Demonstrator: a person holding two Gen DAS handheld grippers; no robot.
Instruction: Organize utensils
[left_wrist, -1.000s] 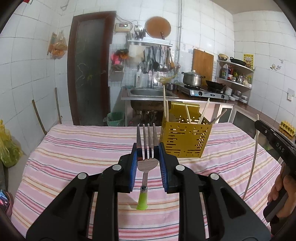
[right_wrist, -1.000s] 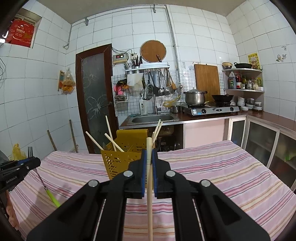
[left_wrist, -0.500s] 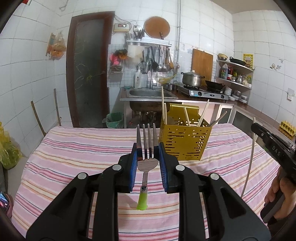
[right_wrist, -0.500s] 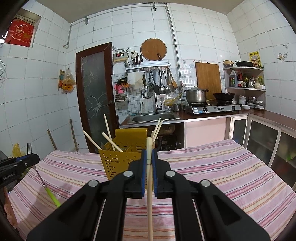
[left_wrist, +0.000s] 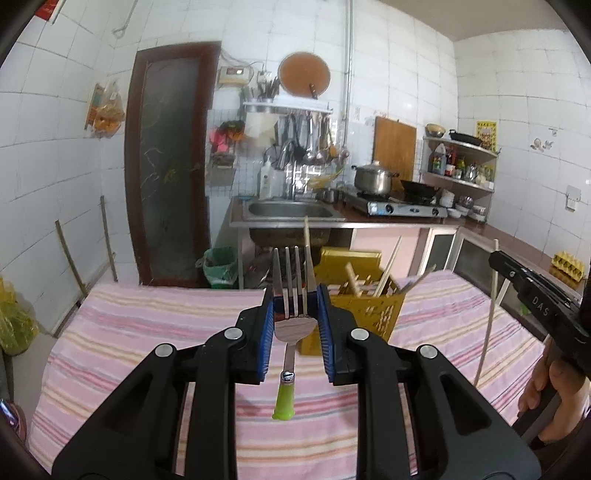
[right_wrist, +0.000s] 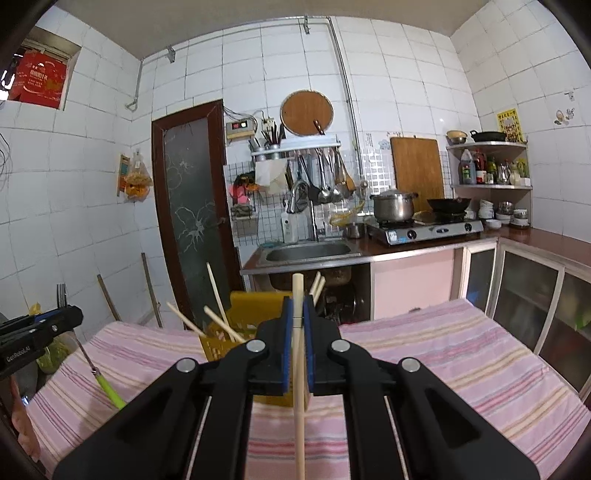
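- Clearly, two utensils are held above the table at once: the left gripper (left_wrist: 295, 308) is clenched on a fork (left_wrist: 292, 295) at its neck, tines up and green handle hanging below, and the right gripper (right_wrist: 297, 317) is clamped tight on a single chopstick (right_wrist: 298, 369) held near upright.
- The yellow utensil basket (left_wrist: 364, 314) is the likely goal for both — it stands on the table just beyond the left gripper's tips and a little to their right, with several chopsticks already leaning in it.
- For a clean drop, the fork is best carried over the basket's open top, lowered handle first, and let go only once the handle is well inside the walls.
- The chopstick is better brought in afterwards — its lower end should be cleared over the rim and guided beside the sticks already there, so none is knocked out.
- A light basket could be tipped by a push on its wall, so a vertical entry seems wise.
- The table is covered with a pink striped cloth (right_wrist: 443, 354), which may bunch if dragged.
- From left to right behind it, a dark door (right_wrist: 192, 206), a steel sink (right_wrist: 308, 253) under hung ladles, a pot (right_wrist: 393, 205) on a gas stove (right_wrist: 424, 229) and a corner shelf (right_wrist: 491, 184) are seen against white tiles.
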